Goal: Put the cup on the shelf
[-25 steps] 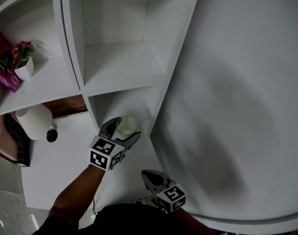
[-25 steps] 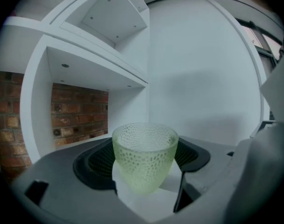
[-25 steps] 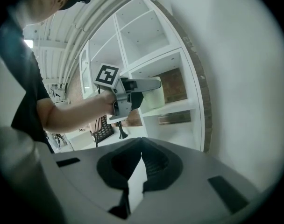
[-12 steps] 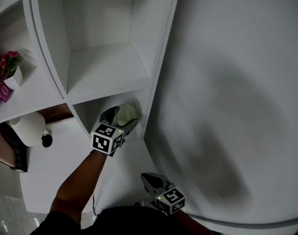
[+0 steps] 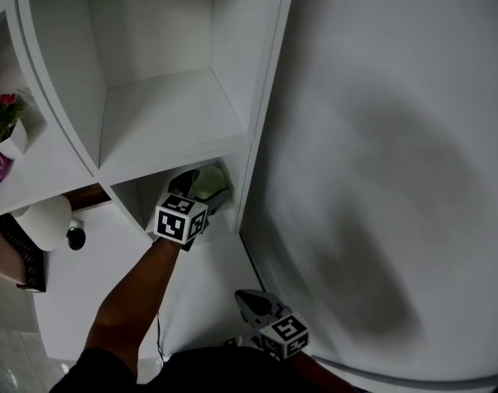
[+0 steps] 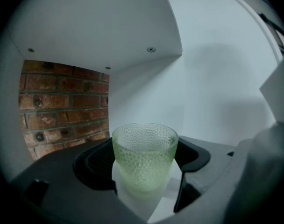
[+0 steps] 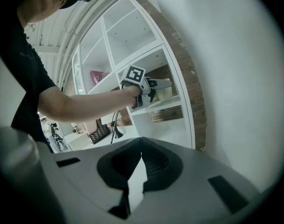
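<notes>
A pale green dimpled glass cup (image 6: 144, 157) stands upright between the jaws of my left gripper (image 6: 144, 171), which is shut on it. In the head view the left gripper (image 5: 201, 188) reaches into a low compartment of the white shelf unit (image 5: 163, 121), with the cup (image 5: 208, 180) just under the shelf board above. The right gripper view shows the cup (image 7: 164, 93) over a shelf board; whether it touches the board I cannot tell. My right gripper (image 5: 253, 301) hangs low near my body, its jaws (image 7: 141, 143) shut on nothing.
The compartment has a brick back (image 6: 62, 106) and a white side wall (image 6: 216, 92). A potted flower (image 5: 7, 129) stands on a shelf at left. A white round lamp (image 5: 46, 222) and a black mesh holder (image 5: 20, 252) sit on the desk. A plain wall (image 5: 396, 178) fills the right.
My left gripper has carried the cup forward and deeper into the low shelf compartment. The right gripper has stayed in place.
</notes>
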{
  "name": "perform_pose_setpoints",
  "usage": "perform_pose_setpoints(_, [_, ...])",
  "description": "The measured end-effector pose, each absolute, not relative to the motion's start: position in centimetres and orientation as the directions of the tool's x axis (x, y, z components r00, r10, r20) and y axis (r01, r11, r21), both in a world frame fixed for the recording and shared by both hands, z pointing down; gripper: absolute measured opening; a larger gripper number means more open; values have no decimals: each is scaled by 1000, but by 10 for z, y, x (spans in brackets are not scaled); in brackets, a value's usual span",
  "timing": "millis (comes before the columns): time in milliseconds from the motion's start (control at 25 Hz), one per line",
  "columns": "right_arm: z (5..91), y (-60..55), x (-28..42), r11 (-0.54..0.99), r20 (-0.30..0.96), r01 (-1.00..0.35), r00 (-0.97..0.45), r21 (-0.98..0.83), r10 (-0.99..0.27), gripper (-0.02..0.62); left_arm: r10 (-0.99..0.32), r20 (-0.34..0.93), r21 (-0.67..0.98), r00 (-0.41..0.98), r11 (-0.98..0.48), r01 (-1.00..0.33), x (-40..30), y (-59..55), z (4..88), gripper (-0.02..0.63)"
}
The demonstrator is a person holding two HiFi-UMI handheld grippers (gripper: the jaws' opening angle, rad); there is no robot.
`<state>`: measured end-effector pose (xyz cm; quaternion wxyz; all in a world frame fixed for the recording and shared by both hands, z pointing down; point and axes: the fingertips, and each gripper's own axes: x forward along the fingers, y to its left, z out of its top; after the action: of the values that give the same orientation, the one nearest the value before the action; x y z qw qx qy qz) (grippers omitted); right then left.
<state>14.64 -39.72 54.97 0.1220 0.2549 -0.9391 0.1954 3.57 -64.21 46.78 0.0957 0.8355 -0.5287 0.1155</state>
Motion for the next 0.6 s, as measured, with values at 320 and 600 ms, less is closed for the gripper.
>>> perform_pose_setpoints(320, [556,-400,149,783,346,-541,-830,-308,-437,5,-863,291,35,412,-421,-907,32,-649,473,382])
perform_pose_setpoints(600, [555,-396,149,778,358,-547,-824,-308,-438,5,-871,288,-5,398,-417,-909,35,-648,473,383])
